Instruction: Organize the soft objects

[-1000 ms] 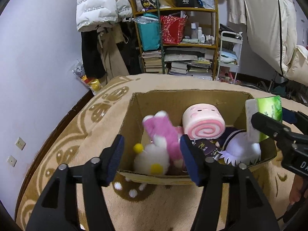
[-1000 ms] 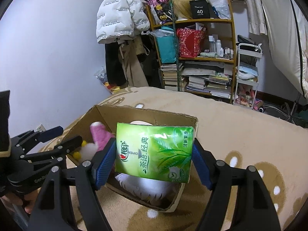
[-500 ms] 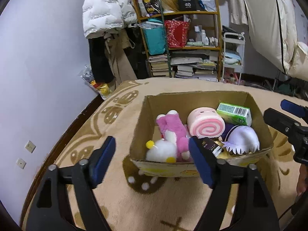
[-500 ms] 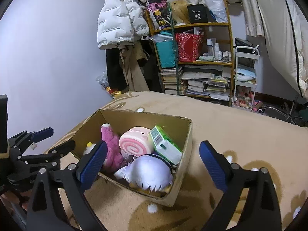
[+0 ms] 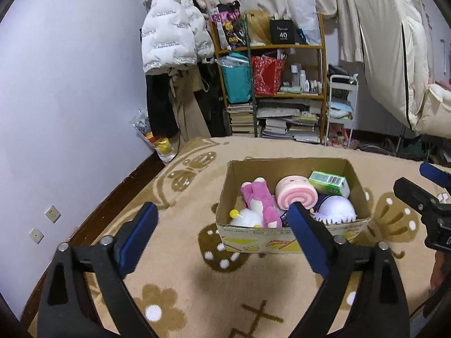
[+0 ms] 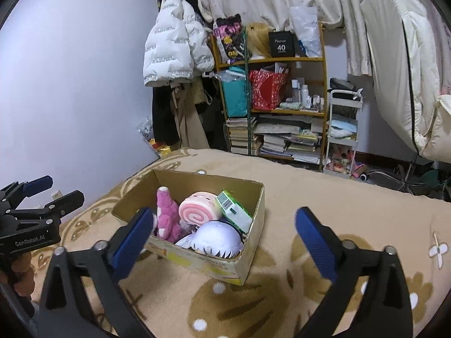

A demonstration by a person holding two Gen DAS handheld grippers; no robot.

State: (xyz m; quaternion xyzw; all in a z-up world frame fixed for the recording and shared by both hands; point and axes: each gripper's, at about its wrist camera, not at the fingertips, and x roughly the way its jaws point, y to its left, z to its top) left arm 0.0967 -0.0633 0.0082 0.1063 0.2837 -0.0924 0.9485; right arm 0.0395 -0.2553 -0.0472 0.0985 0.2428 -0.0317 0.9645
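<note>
Soft things packed in the cardboard box; both tools apart and holding nothing.

The green tissue pack lies tilted in the box's far right corner, barcode end up, leaning against the pink swirl roll cushion beside it. Left of the cushion sits a pink plush toy, with a white fluffy toy with yellow pompoms in front; a white round plush fills the near right corner. Left tool: blue pads wide apart, touching nothing, hovering on the near side of the box. Right tool: pads wide apart, empty, box seen between them. The box rests on a tan patterned blanket with brown flower shapes and white dots.
</note>
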